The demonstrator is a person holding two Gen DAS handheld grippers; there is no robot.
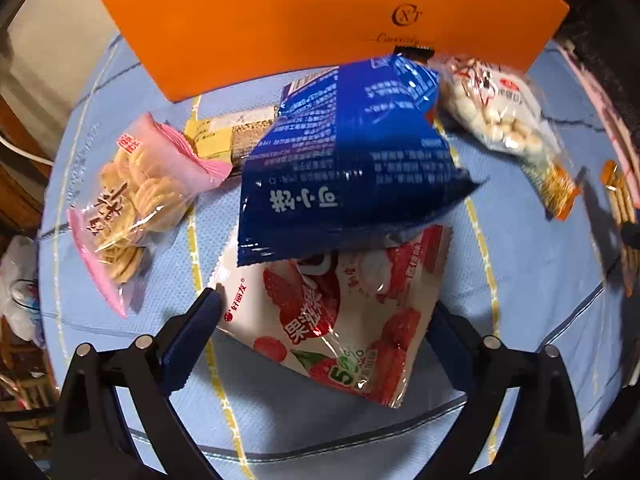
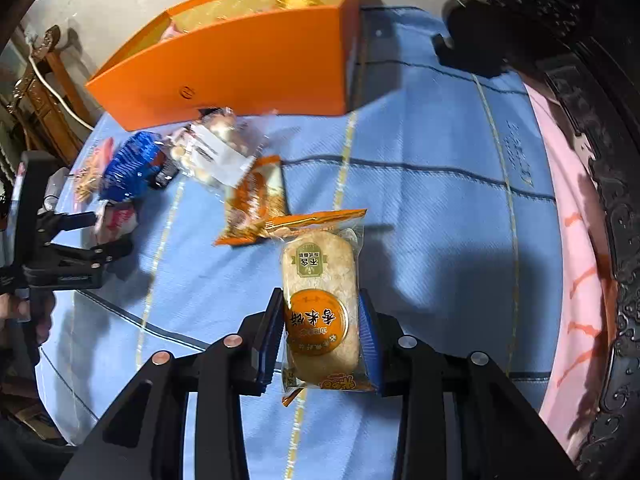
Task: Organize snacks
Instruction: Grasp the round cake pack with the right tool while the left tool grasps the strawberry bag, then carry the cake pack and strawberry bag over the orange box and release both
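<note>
While my right hand-held gripper (image 2: 320, 340) clamps the rice cracker pack (image 2: 320, 304) by its long sides, long axis pointing ahead toward the orange box (image 2: 240, 68), I should carry it level. My left hand-held gripper (image 1: 324, 320) straddles the strawberry pouch (image 1: 340, 320) on the bench, jaws wide.

Both tools share one build. The left gripper (image 1: 324, 312) has matte black, angular plastic arms; each carries two round silver pivot pins, and each finger (image 1: 192, 332) ends in a ribbed blue pad. The right gripper (image 2: 322, 336) has the same black arms, its pins copper-toned at 8 o'clock and silver at 4 o'clock, with ribbed blue pads. From the right wrist view, the left tool shows a black handle with small silver screws.
</note>
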